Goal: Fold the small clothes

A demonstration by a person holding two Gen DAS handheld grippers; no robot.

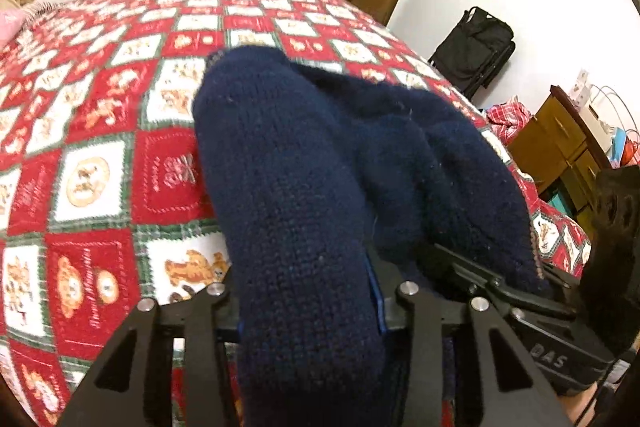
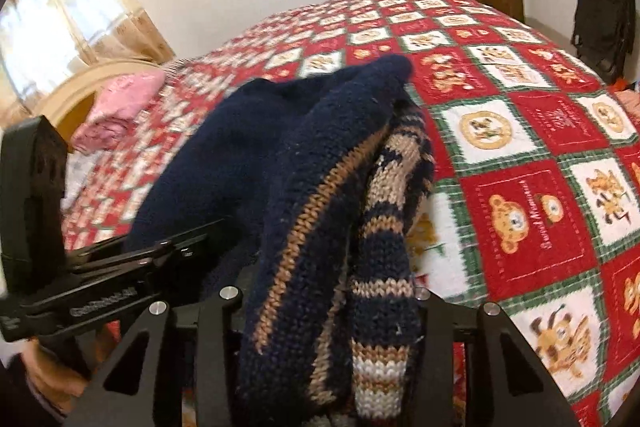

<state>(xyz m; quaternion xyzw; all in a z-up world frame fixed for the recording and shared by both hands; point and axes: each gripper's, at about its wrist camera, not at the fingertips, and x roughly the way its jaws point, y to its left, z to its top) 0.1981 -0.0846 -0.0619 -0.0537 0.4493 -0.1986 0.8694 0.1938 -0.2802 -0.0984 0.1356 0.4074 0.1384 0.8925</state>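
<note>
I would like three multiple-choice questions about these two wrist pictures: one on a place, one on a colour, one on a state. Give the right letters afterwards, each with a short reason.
1. Where does the pink cloth lie?
A. at the head of the bed
B. on the black bag
C. in the left gripper

2. Which colour has the main part of the knitted sweater?
A. green
B. navy blue
C. white

3. What is the state of the sweater?
A. spread flat
B. bunched in both grippers
C. hung on the door

Answers:
1 A: the pink cloth lies by the headboard.
2 B: the sweater is navy, with tan stripes in the right wrist view.
3 B: left gripper and right gripper both pinch it, above the quilt.
</note>
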